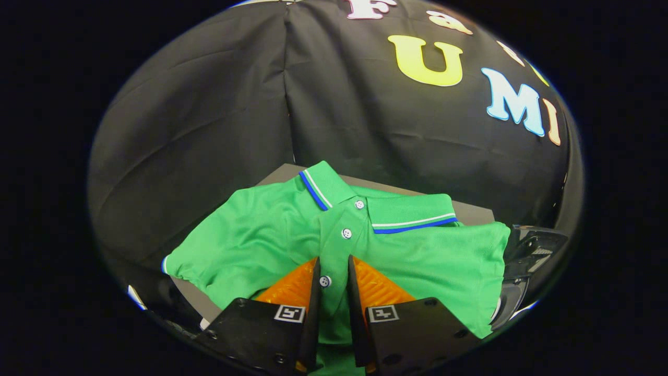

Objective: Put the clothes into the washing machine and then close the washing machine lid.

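Note:
A green polo shirt (428, 261) with a blue-and-white trimmed collar and white buttons is spread over a grey tabletop (472, 213). My gripper (333, 259) is over the shirt's front. Its fingers stand close together on either side of the button placket, and a fold of that fabric runs up between them, pinched by both pads. The lowest button sits right in the narrow gap. The shirt's lower part is hidden beneath the fingers. Just past the shirt's right sleeve, part of a dark machine (532, 250) with a glossy curved edge shows.
The booth's black cloth wall rises directly behind the table. One sleeve (182, 261) hangs over the table's left edge. The table's near left corner (201, 308) shows bare beside my fingers.

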Available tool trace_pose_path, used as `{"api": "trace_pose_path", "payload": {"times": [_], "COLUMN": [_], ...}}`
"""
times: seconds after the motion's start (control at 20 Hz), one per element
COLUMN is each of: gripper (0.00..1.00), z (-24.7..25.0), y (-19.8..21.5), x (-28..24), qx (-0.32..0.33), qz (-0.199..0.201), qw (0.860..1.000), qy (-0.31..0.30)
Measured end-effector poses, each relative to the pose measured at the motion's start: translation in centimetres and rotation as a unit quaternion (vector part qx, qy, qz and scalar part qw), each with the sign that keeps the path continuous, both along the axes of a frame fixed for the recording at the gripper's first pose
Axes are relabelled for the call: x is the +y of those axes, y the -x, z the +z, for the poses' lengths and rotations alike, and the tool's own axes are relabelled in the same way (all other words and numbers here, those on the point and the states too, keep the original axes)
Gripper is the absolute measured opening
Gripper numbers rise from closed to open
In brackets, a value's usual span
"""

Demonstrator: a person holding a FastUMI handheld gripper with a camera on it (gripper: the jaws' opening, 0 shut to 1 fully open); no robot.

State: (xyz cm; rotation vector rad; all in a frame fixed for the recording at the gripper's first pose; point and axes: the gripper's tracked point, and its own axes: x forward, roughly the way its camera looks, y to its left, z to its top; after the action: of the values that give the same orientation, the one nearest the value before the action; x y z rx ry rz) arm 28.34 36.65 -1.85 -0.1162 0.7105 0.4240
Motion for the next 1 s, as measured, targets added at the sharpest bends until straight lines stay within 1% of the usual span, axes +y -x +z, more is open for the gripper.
{"api": "trace_pose_path", "payload": {"times": [0.05,0.1,0.2,0.3,0.6,0.8,1.0], "gripper": [0.30,0.03,0.03,0.01,0.01,0.01,0.01], "z": [0.2,-0.1,0.5,1.8,5.6,7.6,8.8], "y": [-0.5,-0.3,0.2,0.1,0.9,1.2,1.5], "x": [-0.4,-0.1,-0.1,-0.2,-1.8,-4.2,-7.6], "qx": [0.004,-0.004,-0.012,-0.033,-0.078,-0.097,-0.110], "qz": [-0.014,-0.009,-0.003,-0.007,0.007,0.009,0.001], "qw": [1.000,1.000,1.000,0.999,0.995,0.993,0.991], "qy": [-0.006,-0.007,-0.005,-0.024,-0.056,-0.067,-0.072]}}
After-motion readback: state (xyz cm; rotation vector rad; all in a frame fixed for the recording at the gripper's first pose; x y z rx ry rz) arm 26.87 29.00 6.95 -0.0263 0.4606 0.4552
